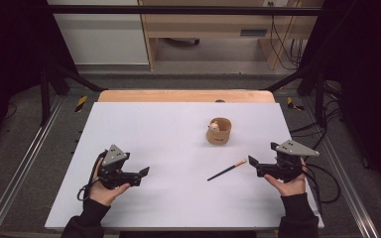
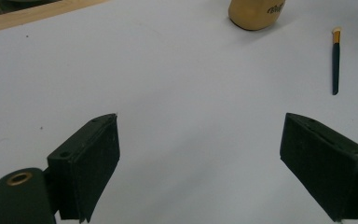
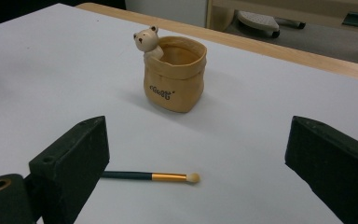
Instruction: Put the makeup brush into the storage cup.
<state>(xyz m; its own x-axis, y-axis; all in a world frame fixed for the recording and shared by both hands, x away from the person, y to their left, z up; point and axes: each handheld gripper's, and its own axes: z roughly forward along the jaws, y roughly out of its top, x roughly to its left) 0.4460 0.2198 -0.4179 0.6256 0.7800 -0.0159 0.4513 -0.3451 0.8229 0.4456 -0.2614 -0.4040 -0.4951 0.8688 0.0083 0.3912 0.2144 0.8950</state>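
White tabletop (image 1: 168,144), wooden table edge (image 1: 186,96), wooden shelf unit (image 1: 203,22), grey floor (image 1: 25,148)

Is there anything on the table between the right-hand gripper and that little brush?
No. In the high view, bare white table surface separates the right gripper from the brush. The bear holder stands farther back.

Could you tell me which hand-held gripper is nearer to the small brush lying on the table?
The right. The right hand-held gripper sits just beyond the brush's bristle end, jaws open toward it. The left hand-held gripper is well across the white table from its handle end.
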